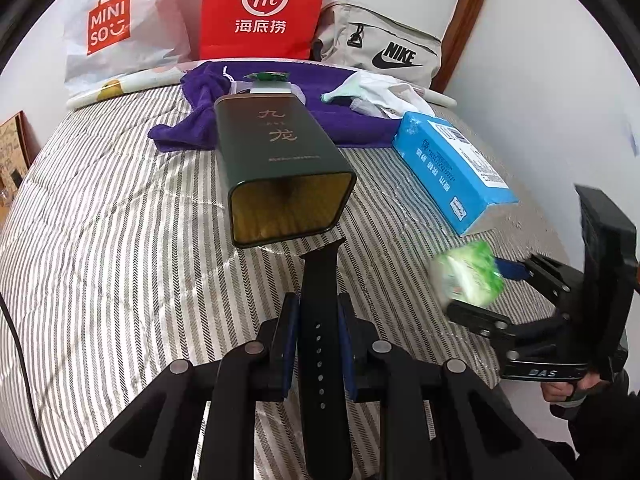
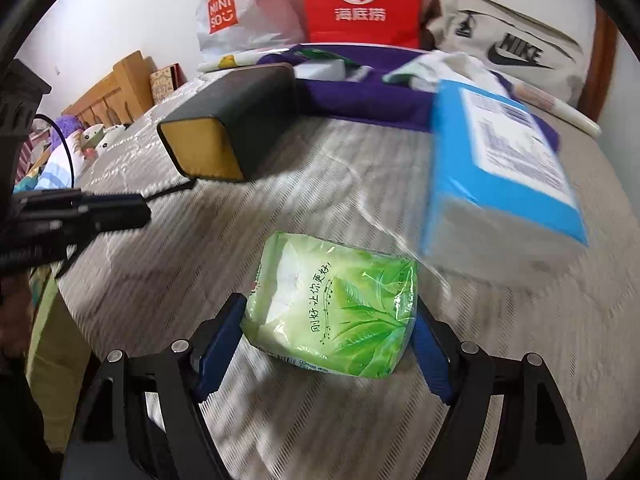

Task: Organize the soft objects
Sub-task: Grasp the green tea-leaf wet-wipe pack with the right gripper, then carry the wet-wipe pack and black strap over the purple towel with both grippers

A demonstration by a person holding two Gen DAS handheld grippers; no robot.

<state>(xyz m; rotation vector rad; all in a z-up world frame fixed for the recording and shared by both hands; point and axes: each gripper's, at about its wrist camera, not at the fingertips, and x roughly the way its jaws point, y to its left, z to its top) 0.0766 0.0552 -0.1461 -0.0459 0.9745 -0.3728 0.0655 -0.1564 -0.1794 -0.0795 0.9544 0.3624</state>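
Observation:
My left gripper (image 1: 318,316) is shut on a black watch strap (image 1: 320,344), its tip pointing at the open mouth of a dark green tin (image 1: 276,168) lying on its side on the striped bed. My right gripper (image 2: 328,320) is shut on a green tissue pack (image 2: 336,312), held just above the bed; the pack also shows blurred in the left wrist view (image 1: 470,276). A blue tissue pack (image 1: 452,168) lies right of the tin, and shows in the right wrist view (image 2: 500,168).
A purple towel (image 1: 256,120) with small white and green items lies behind the tin. A MINISO bag (image 1: 116,28), a red bag (image 1: 264,8) and a Nike bag (image 1: 384,48) stand at the back. The wall is on the right.

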